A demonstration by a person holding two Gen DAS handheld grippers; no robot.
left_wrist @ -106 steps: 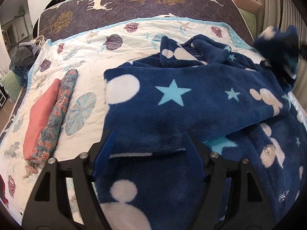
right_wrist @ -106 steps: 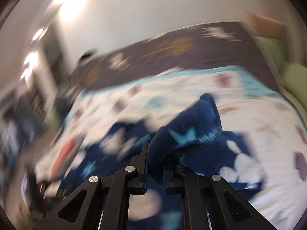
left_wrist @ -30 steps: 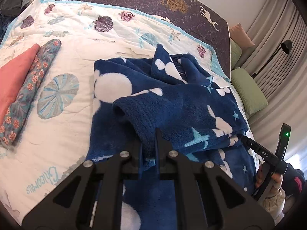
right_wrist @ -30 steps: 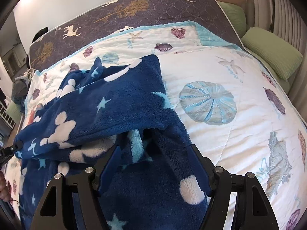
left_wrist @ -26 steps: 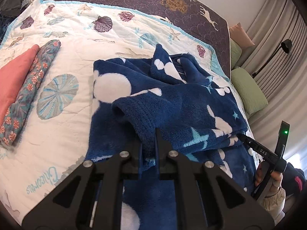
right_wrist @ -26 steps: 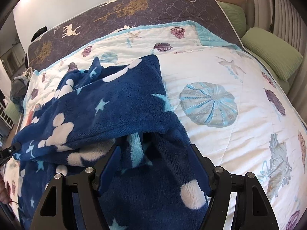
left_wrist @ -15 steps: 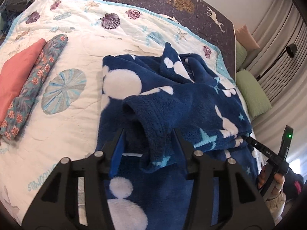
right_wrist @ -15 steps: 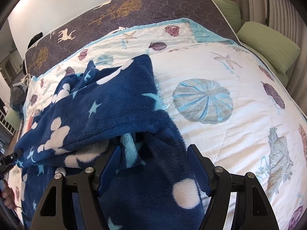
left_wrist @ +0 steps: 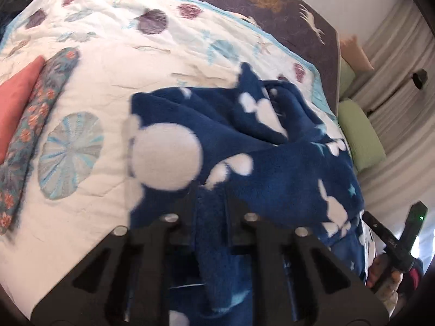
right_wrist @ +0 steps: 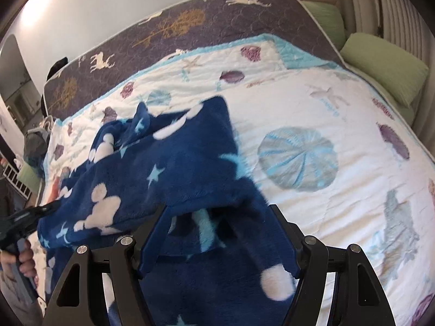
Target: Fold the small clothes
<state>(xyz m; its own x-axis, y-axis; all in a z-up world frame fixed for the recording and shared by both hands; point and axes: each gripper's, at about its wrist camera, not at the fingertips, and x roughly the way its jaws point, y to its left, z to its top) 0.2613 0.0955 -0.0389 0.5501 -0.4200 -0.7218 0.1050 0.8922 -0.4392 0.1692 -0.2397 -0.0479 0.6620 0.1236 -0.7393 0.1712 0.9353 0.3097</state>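
Observation:
A dark blue fleece garment (left_wrist: 272, 176) with white blobs and pale stars lies rumpled on the seashell quilt (left_wrist: 81, 203). My left gripper (left_wrist: 210, 193) sits low over its near part. Its jaws are closing, and the pads squeeze a raised fold of the fleece. In the right wrist view the same garment (right_wrist: 168, 168) spreads to the left, one flap folded over toward me. My right gripper (right_wrist: 217, 212) stands open above the garment's near edge, with loose fleece lying between its fingers but not pinched.
A folded pink cloth (left_wrist: 13, 95) and a folded floral cloth (left_wrist: 35, 114) lie at the quilt's left. Green pillows (right_wrist: 386, 68) line the right side by the curtains. A purple deer-print cover (right_wrist: 190, 27) spans the far end. A hand (right_wrist: 24, 260) shows at the left edge.
My left gripper opened, let the fold go, moved forward over the garment and shut again on the fleece. My right gripper stayed open in place.

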